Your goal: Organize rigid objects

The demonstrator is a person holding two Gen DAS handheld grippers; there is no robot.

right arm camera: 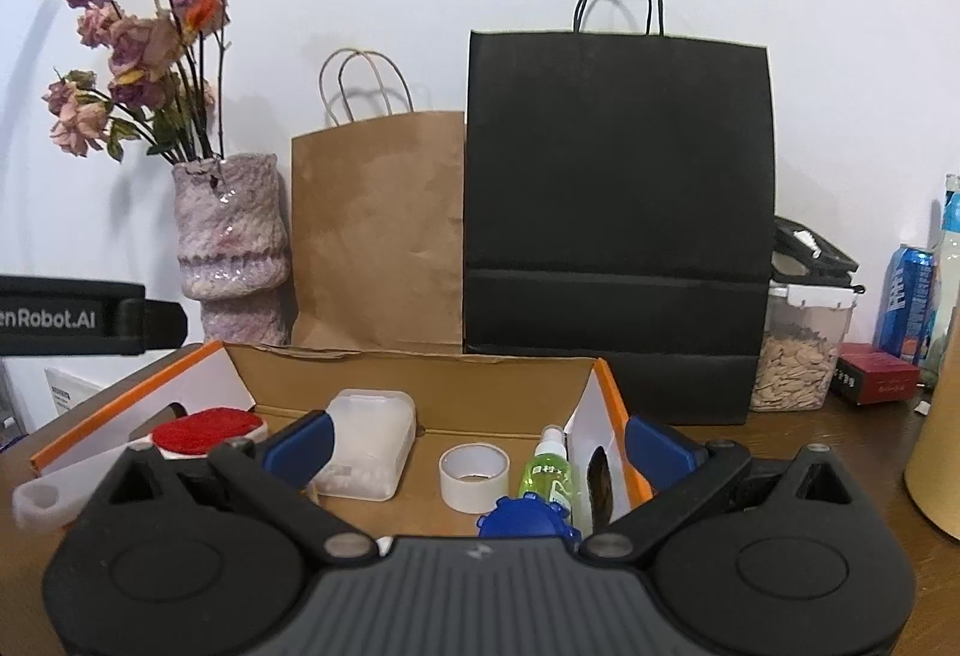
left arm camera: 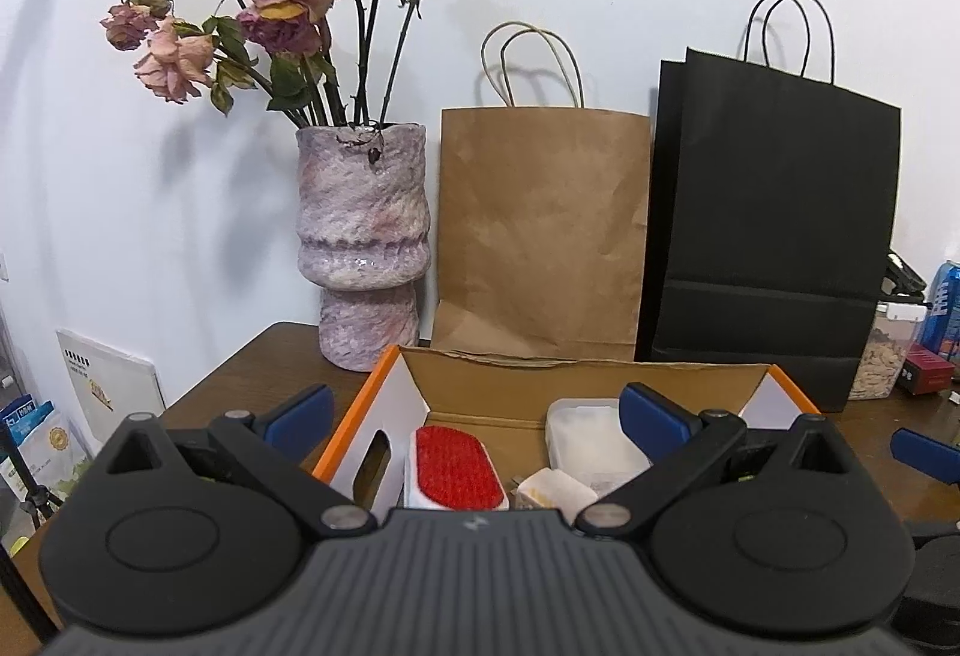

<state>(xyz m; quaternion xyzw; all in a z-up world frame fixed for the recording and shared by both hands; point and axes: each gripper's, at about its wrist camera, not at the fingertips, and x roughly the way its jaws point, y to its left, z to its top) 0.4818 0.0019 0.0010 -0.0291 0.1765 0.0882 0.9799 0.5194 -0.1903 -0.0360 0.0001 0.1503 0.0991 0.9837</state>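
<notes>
An open cardboard box with orange-edged flaps [left arm camera: 480, 374] [right arm camera: 420, 374] sits on the brown table. In it lie a red-faced white brush [left arm camera: 453, 467] [right arm camera: 201, 431], a translucent plastic case [left arm camera: 591, 431] [right arm camera: 372, 434], a tape roll [right arm camera: 473, 476], a green spray bottle [right arm camera: 549, 473] and a blue round piece [right arm camera: 528, 518]. My left gripper [left arm camera: 477, 413] is open and empty over the box's left half. My right gripper [right arm camera: 480, 443] is open and empty over its right half.
Behind the box stand a pink vase of dried roses [left arm camera: 363, 242] [right arm camera: 231, 248], a brown paper bag [left arm camera: 543, 230] [right arm camera: 378, 230] and a black paper bag [left arm camera: 774, 236] [right arm camera: 618, 212]. At the right are a seed container [right arm camera: 798, 356], a blue can [right arm camera: 909, 299] and a small red box [right arm camera: 879, 371].
</notes>
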